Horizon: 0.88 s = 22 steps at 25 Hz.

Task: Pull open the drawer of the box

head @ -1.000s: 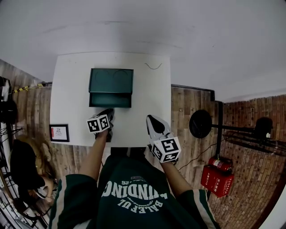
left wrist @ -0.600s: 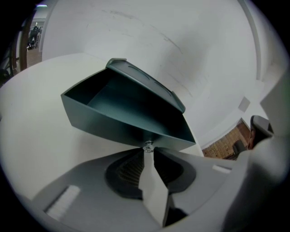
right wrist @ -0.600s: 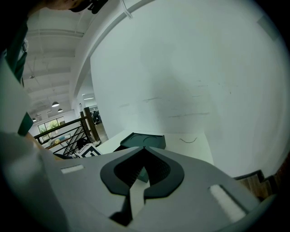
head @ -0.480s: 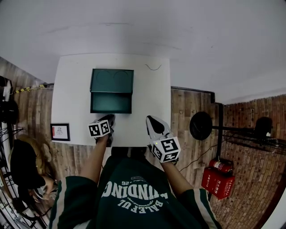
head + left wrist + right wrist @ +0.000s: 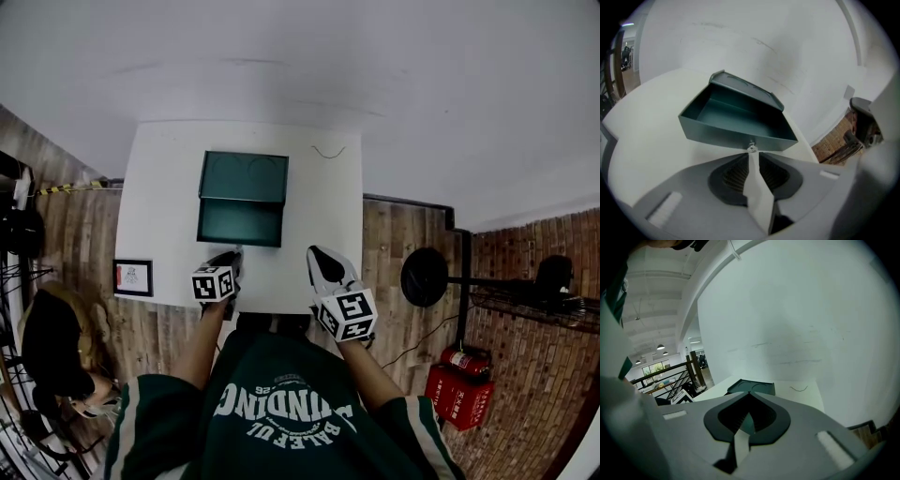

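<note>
Your left hand-held gripper [image 5: 231, 255] is pinching the little knob [image 5: 751, 149] on the drawer [image 5: 240, 225]. It has moved back toward you a bit, and the drawer has slid further out of the green box [image 5: 246, 176]. You can see right inside the drawer now, and it is empty. The box sits on the white table [image 5: 164, 206], in the upper middle of the frame. Your right hand-held gripper [image 5: 317, 255] is pressed together and holds nothing, down and right of the box. The job looks almost done.
</note>
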Motion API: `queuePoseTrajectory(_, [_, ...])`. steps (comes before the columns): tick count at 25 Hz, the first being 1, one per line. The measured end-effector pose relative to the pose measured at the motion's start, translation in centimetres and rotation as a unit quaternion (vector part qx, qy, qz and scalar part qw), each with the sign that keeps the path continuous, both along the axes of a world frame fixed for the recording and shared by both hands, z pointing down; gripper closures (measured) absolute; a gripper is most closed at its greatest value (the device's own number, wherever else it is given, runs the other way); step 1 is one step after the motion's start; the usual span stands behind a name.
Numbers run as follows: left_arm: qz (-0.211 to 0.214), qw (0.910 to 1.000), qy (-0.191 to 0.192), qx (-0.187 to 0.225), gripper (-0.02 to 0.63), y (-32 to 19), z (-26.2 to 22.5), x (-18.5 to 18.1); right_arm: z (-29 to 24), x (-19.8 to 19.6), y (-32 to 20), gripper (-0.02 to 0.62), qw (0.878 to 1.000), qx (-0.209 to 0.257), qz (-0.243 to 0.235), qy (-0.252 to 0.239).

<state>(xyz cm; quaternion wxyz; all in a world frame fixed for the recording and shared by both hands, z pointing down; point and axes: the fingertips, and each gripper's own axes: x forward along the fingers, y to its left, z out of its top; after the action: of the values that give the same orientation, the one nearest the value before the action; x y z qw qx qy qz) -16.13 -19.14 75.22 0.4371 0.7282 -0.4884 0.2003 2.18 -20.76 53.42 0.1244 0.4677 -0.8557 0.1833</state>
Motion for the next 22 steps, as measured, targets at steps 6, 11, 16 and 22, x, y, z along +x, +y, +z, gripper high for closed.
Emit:
queuePoseTrajectory(6, [0.043,0.9925,-0.026,0.111,0.540,-1.9,-6.9,-0.1,-1.5,-1.3,-2.0,0.594,1.000,0.022,-0.014,-0.001])
queuePoseTrajectory(11, [0.066,0.9677,-0.058,0.236,0.554,-5.1,-15.5,-0.5,-4.3,-1.7,-4.4,0.594,0.998,0.057,-0.008,-0.013])
queuePoseTrajectory(16, [0.085,0.9394,-0.083,0.321,0.554,-7.1,-22.7,-0.5,-7.1,-1.9,-6.2,0.594,0.995,0.096,-0.011,-0.010])
queuePoseTrajectory(22, [0.083,0.9234,-0.085,0.365,0.554,-8.3,-27.3,-1.0,-9.2,-2.2,-7.0,0.594,0.992,0.129,-0.010,-0.015])
